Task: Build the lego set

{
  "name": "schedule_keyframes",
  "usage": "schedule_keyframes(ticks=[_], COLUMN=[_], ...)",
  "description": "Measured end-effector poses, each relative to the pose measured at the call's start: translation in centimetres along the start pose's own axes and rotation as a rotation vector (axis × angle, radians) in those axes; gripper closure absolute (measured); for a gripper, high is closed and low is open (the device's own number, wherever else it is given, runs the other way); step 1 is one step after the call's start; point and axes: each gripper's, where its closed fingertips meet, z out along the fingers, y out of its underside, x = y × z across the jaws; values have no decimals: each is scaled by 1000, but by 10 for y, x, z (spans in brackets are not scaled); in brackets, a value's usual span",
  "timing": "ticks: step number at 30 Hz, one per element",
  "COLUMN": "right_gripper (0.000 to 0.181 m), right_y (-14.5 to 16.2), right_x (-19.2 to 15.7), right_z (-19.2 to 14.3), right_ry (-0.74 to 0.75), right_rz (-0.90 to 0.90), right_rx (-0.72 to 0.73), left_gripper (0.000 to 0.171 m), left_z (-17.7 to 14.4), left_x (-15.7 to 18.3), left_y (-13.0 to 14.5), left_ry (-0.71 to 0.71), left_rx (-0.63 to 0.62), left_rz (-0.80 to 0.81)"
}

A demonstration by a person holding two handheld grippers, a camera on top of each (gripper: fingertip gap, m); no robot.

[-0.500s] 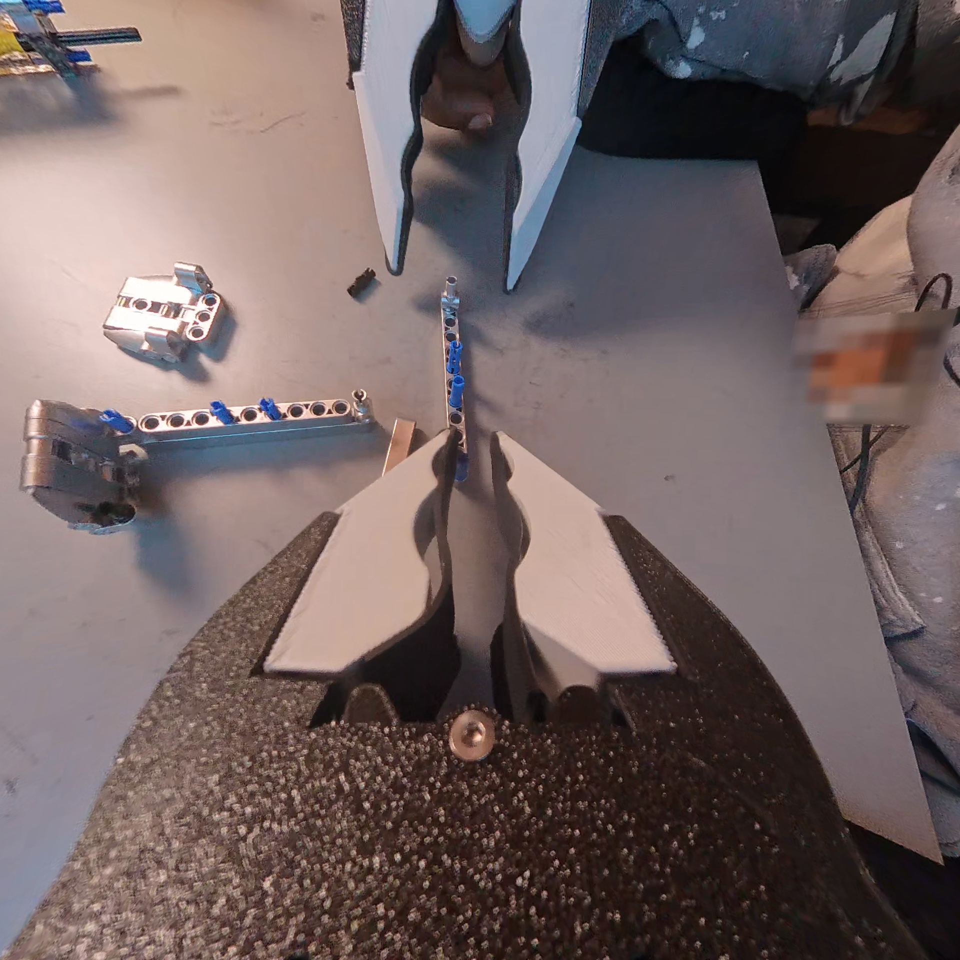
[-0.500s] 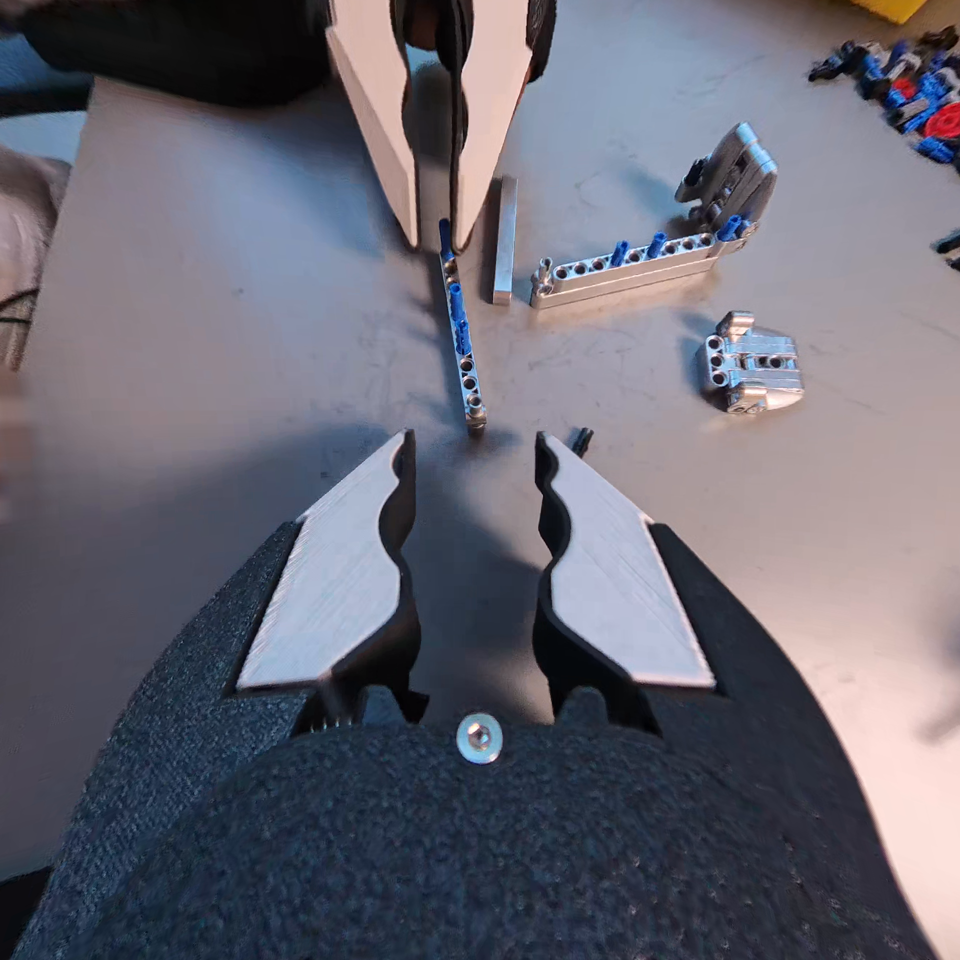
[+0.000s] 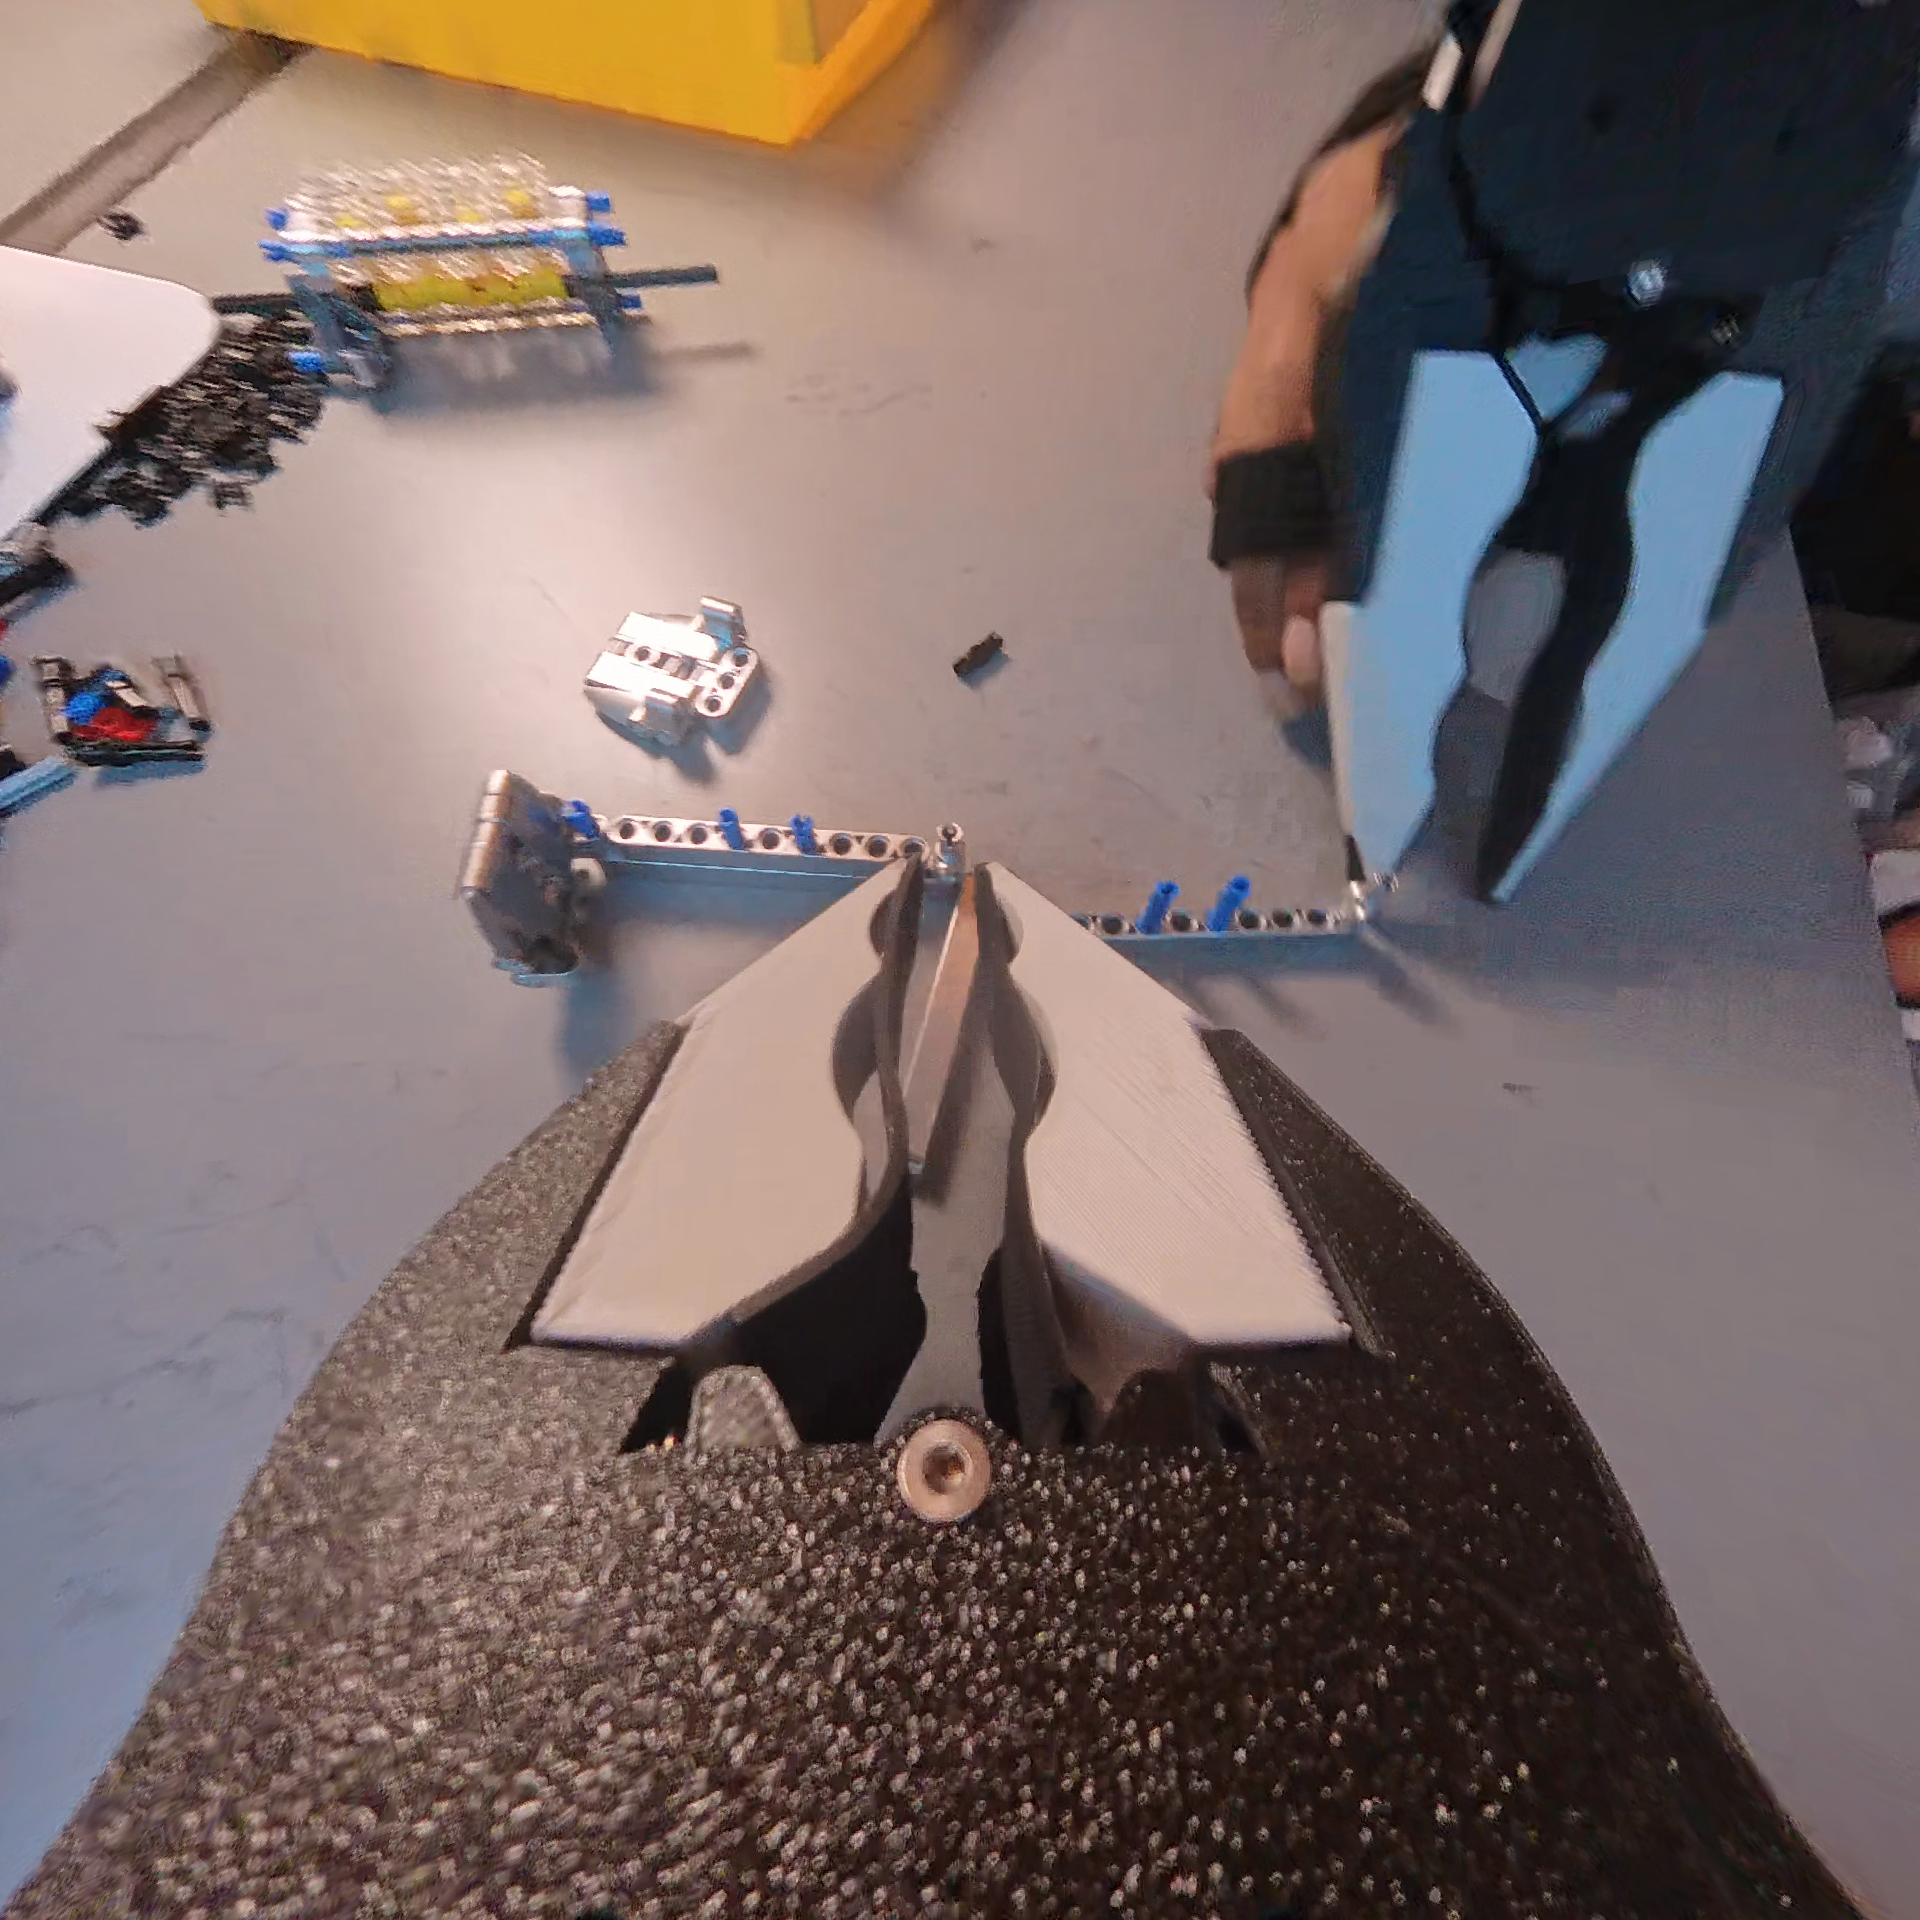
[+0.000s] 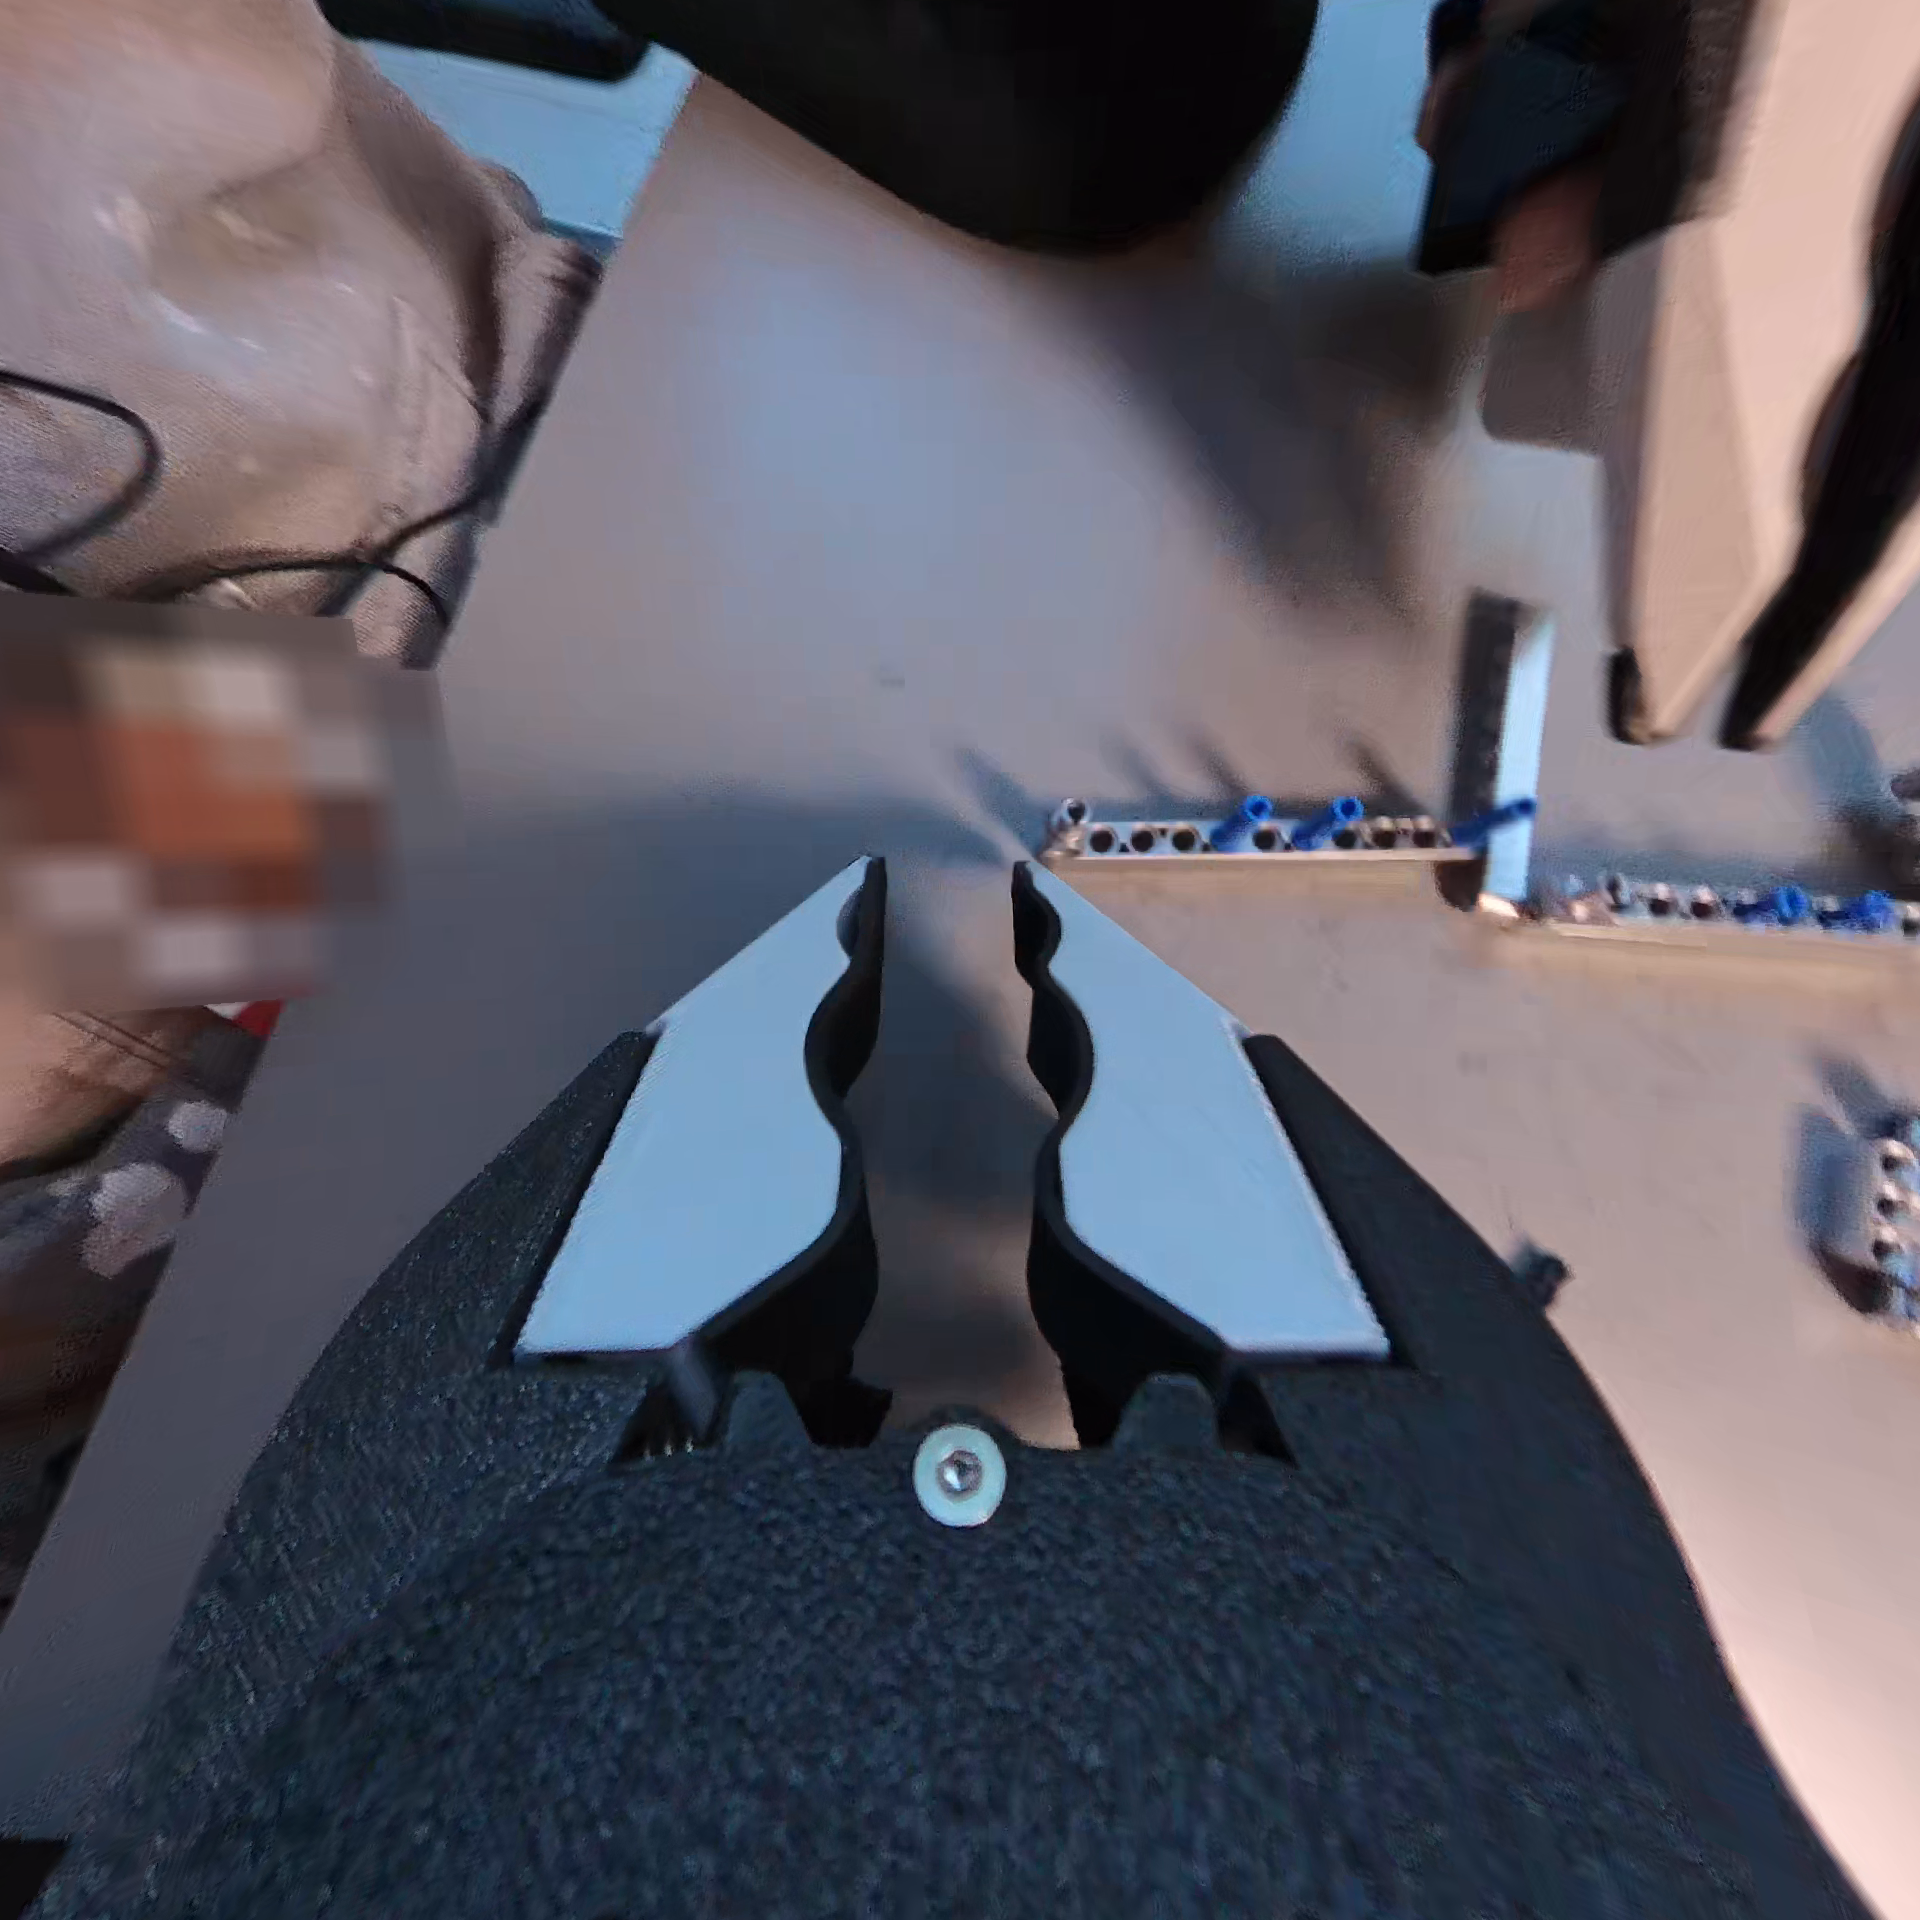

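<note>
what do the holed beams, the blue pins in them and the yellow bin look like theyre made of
Holed beams: probably moulded plastic, light grey with a satin sheen; could pass for metal. Blue pins: small plastic pegs, saturated uniform colour. Yellow bin: looks like matte plastic, flat even colour; blur leaves it open.

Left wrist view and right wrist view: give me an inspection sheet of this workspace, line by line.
Surface: scuffed grey table.
Parts: long grey holed beam with blue pins; shorter grey holed beam with blue pins; flat grey strip; small grey bracket.
Clutter: tiny black pin; heap of black pieces; grey-and-yellow built frame; yellow bin.
Grippers: left gripper, jaws narrow, the strip showing in the gap, grip unclear; right gripper open, empty, one tip at the shorter beam's end.
Cables: thin black cable on pale cloth.
Surroundings: person's hand on the right gripper.
</note>
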Motion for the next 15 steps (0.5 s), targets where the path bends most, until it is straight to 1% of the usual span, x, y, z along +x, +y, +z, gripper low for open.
schedule_keyframes(ticks=[2,4,6,8,10,12,13,15], right_gripper=[153,145,141,134,132,131,131,132], right_y=[-15,-24,-29,-28,-24,-19,-16,-12], right_x=[-4,9,28,50,72,89,96,103], right_z=[-3,-21,-45,-65,-77,-82,-83,-85], right_ry=[-8,36,110,202,310,398,436,480], right_rz=[-11,32,92,145,197,239,260,282], right_rx=[69,150,240,302,323,330,326,329], left_gripper=[159,156,150,143,133,126,123,121], left_z=[-21,-48,-70,-78,-68,-49,-39,-17], left_x=[-9,-8,5,25,49,65,70,78], left_y=[-12,-16,-10,1,14,24,26,25], left_ry=[-81,-149,-187,-239,-302,-401,-446,-483], left_rx=[67,124,153,158,124,77,61,21], left_rz=[-91,-208,-334,-445,-502,-531,-537,-536])
